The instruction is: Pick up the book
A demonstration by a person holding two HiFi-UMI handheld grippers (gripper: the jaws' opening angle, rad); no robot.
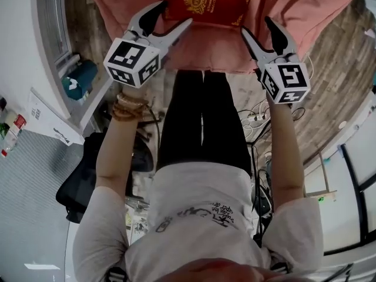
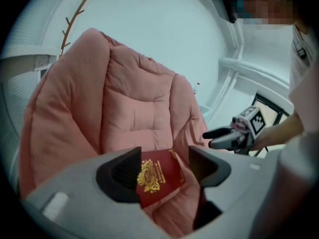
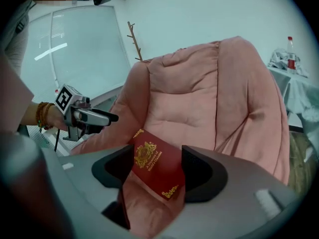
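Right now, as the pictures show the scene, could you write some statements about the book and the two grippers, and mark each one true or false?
1. The book lies on the pink armchair. True.
2. The left gripper is shut on the book. False: its jaws stand apart and do not press on it.
3. The book's cover is blue. False: it is red with gold print.
4. The right gripper is open. True.
5. In the head view, both grippers are on the same side of the book. False: the left gripper is at its left edge and the right gripper at its right edge.
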